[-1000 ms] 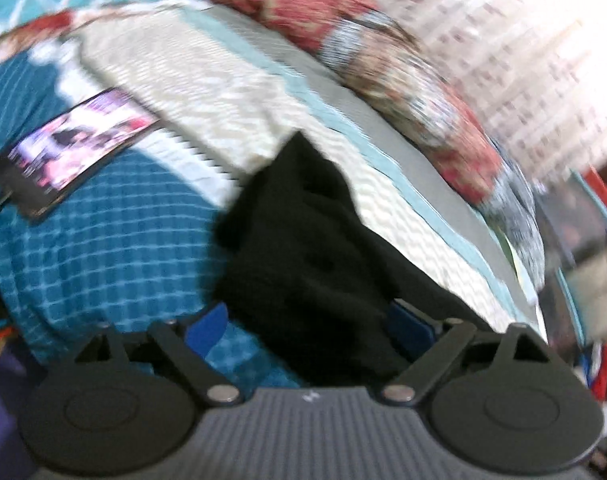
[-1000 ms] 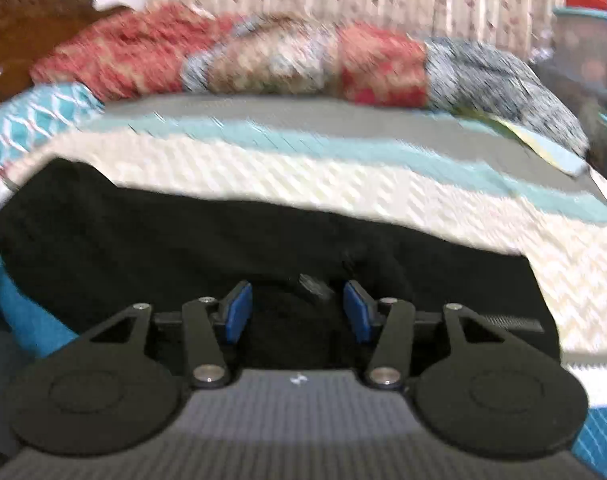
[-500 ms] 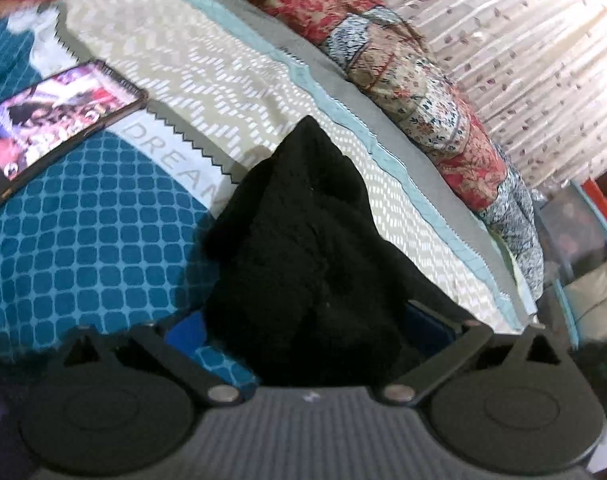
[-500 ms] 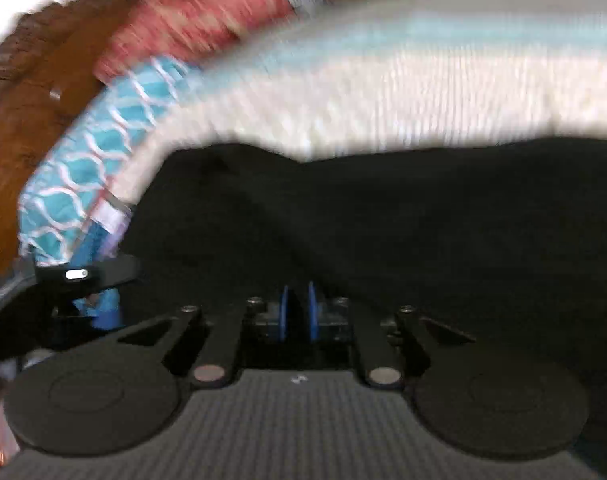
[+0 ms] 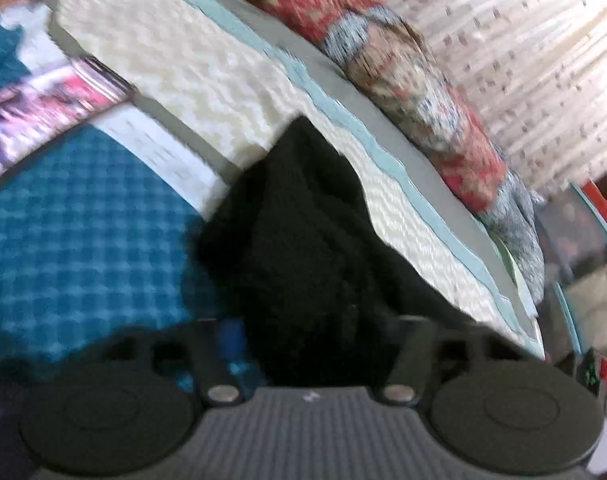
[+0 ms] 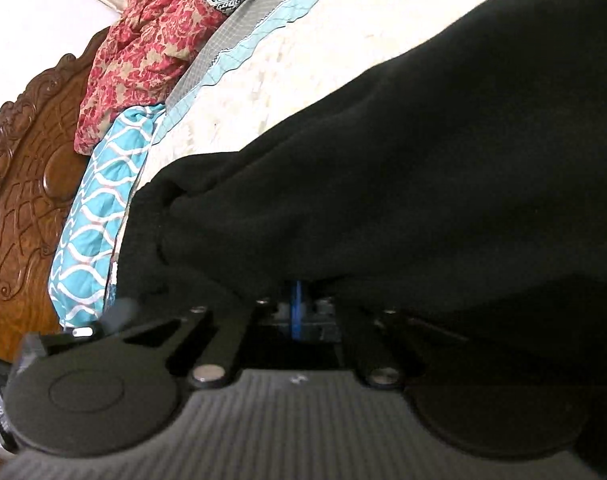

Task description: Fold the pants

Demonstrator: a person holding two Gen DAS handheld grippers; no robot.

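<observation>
The black pants [image 5: 303,232] lie bunched on the bed and run from my left gripper toward the far side. My left gripper [image 5: 315,332] stands around the near end of the pants with its jaws apart; the blue pads are partly hidden by cloth and blur. In the right wrist view the pants [image 6: 423,168] fill most of the frame and drape over my right gripper [image 6: 297,312]. Its blue pads are pressed together on a fold of the black cloth.
A phone [image 5: 43,120] with a lit screen lies on the teal checked bedspread [image 5: 75,240] at the left. A red patterned quilt [image 5: 403,72] lies along the far side. A carved wooden headboard [image 6: 27,184] stands at the left. Cluttered items [image 5: 583,240] sit beyond the bed's right end.
My right gripper shut on the pants and swung left toward the headboard, lifting the cloth. My left gripper's jaws came closer together around the near end of the pants.
</observation>
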